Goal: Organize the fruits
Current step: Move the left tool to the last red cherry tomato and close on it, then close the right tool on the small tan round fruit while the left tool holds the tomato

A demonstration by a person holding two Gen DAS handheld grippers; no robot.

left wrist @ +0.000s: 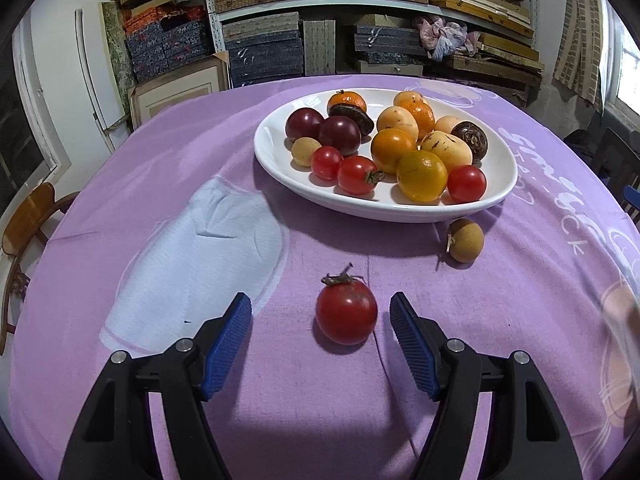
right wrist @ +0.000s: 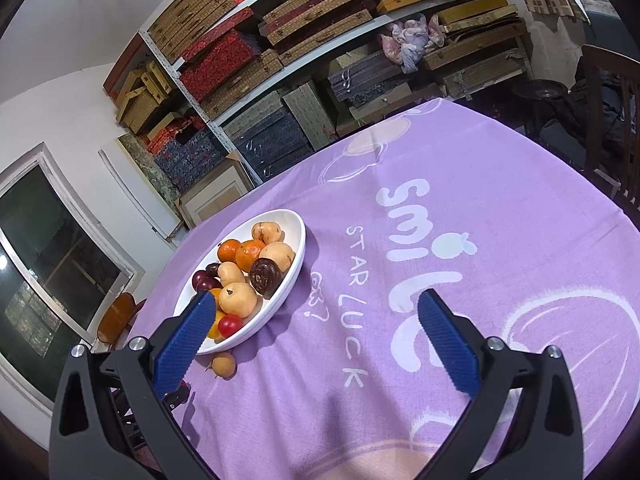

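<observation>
Your left tongs (left wrist: 321,312) stand wide over the purple-clothed surface (left wrist: 280,400), a loose red tomato (left wrist: 346,312) sitting between the blue pads, nearer the right-hand one, touching neither. The framing suggests a pick lined up so the fruit can join the others. The white plate (left wrist: 280,168) lies beyond, already crowded with tomatoes, plums, oranges and pale fruits, its near rim clear of the tomato. A brown longan (left wrist: 465,240) rests on the cloth just beside that rim, apparently still waiting its turn. Open cloth lies all around the tomato, so the pads have room to close from both sides; the longan sits well off to the right. Your right tongs (right wrist: 316,322) hang wide and empty over bare cloth right of the plate, out of the way. The surface's edge stays far from both loose fruits.
</observation>
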